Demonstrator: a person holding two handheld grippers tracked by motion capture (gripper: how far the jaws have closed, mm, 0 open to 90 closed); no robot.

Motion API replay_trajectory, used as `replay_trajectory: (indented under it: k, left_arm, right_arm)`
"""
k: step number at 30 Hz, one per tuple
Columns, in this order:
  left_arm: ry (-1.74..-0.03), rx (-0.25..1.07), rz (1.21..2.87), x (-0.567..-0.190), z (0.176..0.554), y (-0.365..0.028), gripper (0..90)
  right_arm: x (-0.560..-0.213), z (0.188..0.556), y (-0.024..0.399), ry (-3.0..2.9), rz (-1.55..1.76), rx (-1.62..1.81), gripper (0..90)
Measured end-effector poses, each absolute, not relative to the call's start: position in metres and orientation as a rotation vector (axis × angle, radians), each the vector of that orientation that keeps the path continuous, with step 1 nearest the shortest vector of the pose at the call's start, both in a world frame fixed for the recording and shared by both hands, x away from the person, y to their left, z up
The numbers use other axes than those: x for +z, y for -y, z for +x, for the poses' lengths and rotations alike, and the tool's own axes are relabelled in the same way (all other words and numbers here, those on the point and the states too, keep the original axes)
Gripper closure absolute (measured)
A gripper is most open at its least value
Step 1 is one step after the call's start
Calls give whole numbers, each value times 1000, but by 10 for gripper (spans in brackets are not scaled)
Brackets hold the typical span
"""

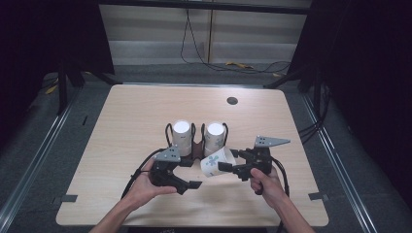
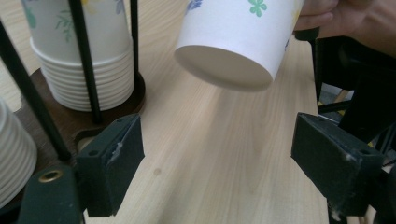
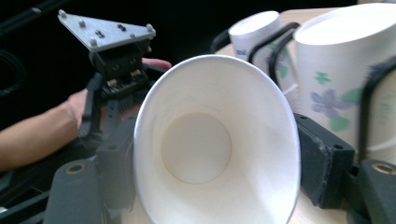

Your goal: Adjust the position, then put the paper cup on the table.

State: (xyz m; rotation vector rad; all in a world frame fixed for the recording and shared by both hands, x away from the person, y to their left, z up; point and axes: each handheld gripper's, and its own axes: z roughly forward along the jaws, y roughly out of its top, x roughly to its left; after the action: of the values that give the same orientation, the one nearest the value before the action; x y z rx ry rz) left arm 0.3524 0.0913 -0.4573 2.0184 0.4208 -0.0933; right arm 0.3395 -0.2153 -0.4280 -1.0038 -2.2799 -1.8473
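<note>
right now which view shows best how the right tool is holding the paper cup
The right gripper view: the paper cup is squeezed oval between both black jaws, mouth toward the camera. The high view shows the cup small, tilted in the right tool. The left gripper view shows its base.

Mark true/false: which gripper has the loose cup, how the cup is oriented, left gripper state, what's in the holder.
1. The right gripper is shut on the paper cup. True.
2. The left gripper grips the cup too. False: its jaws stand open with only bare table between them.
3. The held cup stands upright on the table. False: it is tipped on its side, off the table.
4. Two cup stacks sit in the black wire holder. True.
</note>
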Motion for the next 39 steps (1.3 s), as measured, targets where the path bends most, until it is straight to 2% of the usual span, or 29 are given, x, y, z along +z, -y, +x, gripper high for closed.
replay_trajectory:
  k: [3, 6, 19, 27, 39]
  left_arm:
    - [-449, -94, 2025, -458, 354, -95, 169]
    - [-471, -33, 2037, -458, 356, -104, 193]
    - [-569, -71, 2074, -470, 367, -121, 169]
    - [-603, -31, 2087, -476, 365, -129, 169]
    - [-661, 4, 2117, -481, 368, -149, 173]
  right_arm:
    - [-427, 339, 221, 2314, -1047, -1824, 270]
    - [-427, 339, 224, 2336, -1076, -1810, 271]
    - [-420, 340, 255, 2500, -1299, -1686, 277]
    - [-424, 341, 261, 2604, -1463, -1604, 271]
    - [-430, 361, 271, 2628, -1598, -1524, 265]
